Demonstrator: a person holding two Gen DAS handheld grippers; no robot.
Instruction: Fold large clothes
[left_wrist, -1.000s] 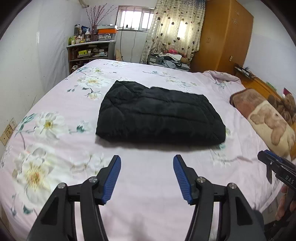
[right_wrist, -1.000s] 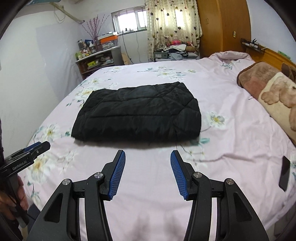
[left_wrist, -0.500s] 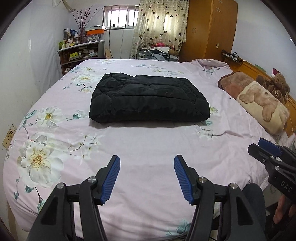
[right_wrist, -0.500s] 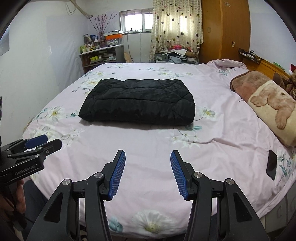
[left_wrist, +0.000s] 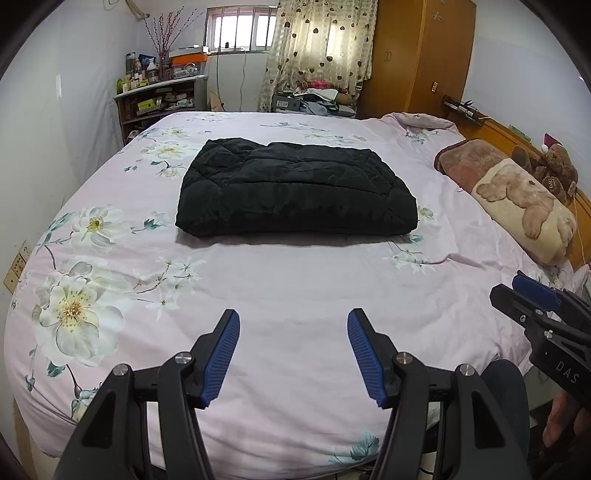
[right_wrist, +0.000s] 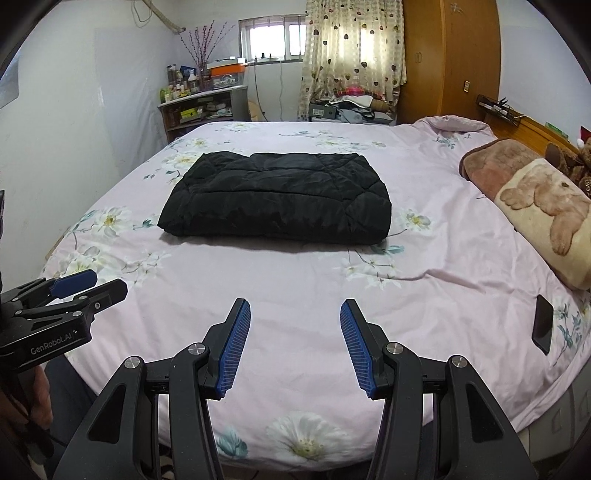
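Note:
A black quilted jacket (left_wrist: 295, 192) (right_wrist: 277, 199) lies folded into a thick rectangle in the middle of the pink floral bed (left_wrist: 295, 288) (right_wrist: 295, 288). My left gripper (left_wrist: 293, 325) hovers over the bed's near edge, well short of the jacket, open with nothing between its blue pads. My right gripper (right_wrist: 295, 314) hangs the same way, open and empty, also apart from the jacket. In the left wrist view the right gripper (left_wrist: 517, 291) shows at the right edge. The left gripper (right_wrist: 92, 284) appears at the left edge of the right wrist view.
A bear-print pillow (left_wrist: 517, 199) and a teddy bear (left_wrist: 557, 166) lie along the wooden headboard at the right. A dark phone (right_wrist: 543, 328) rests near the bed's right edge. Shelves (left_wrist: 159, 103), a curtained window and a wooden wardrobe (left_wrist: 417, 55) stand at the far wall.
Both grippers have drawn back from the jacket toward the near edge of the bed, so the jacket looks smaller and farther away. Their jaws stayed open and empty.

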